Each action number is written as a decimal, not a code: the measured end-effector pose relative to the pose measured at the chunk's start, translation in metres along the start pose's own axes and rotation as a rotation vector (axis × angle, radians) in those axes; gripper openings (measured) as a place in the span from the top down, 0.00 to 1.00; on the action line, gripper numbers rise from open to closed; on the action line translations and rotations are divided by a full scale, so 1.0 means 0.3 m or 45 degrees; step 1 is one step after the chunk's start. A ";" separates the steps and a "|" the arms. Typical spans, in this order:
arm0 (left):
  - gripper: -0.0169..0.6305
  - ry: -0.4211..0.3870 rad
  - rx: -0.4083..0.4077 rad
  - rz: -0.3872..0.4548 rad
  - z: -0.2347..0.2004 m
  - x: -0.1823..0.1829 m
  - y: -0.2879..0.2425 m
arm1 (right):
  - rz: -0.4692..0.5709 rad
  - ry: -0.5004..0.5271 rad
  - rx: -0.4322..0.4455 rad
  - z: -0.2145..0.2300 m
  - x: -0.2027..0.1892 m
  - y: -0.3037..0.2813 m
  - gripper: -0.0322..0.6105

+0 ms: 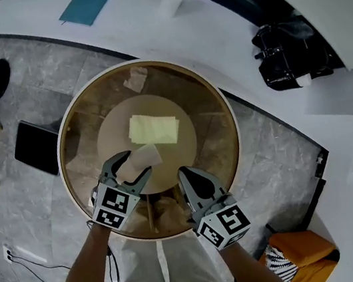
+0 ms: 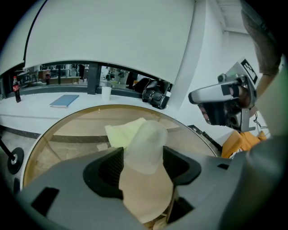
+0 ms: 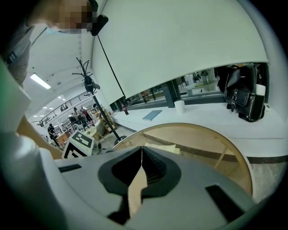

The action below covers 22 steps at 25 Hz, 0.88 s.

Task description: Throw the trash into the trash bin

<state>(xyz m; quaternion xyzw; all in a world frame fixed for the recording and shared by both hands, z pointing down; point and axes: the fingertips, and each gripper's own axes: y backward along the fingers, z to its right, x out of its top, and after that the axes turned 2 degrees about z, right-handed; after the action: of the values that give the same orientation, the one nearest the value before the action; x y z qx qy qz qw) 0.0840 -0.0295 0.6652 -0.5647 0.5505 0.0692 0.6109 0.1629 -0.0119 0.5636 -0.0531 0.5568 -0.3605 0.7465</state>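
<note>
Step in hand: securing the plastic cup (image 1: 141, 157) for the lift. Left tongs (image 2: 144, 158) stand fairly wide around the translucent cup, which appears to lie on its side between them. The 2 pads sit against its walls, as far as the left gripper view shows. Right tongs (image 3: 142, 155) are closed tip to tip on nothing and hover just right of the left tongs, over the near part of the tabletop (image 1: 207, 94). A pale yellow paper sheet (image 1: 154, 129) lies flat just beyond the cup, ahead of both tongs. 1 small scrap (image 1: 135, 79) sits well beyond that, near the far rim. Judgement: the cup wall looks thin and likely to buckle, so squeeze only until it stops slipping. Hold mid-wall rather than at the end, and lift straight up before swinging away so the sheet is not dragged. No bin identified in any view; a dark box (image 1: 37, 148) on the floor, well left of the left tongs, may be it, cannot tell. Locate the bin before carrying. Sheet and scrap not yet picked up.
</note>
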 end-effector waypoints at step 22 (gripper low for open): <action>0.53 0.139 0.235 0.152 0.183 0.320 0.394 | 0.023 0.102 0.153 -0.173 0.258 0.230 0.92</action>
<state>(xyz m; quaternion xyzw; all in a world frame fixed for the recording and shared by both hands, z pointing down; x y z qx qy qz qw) 0.0702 0.0027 0.5072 -0.4752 0.6197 0.0236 0.6242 0.1601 0.0093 0.4496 0.0113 0.5640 -0.3884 0.7286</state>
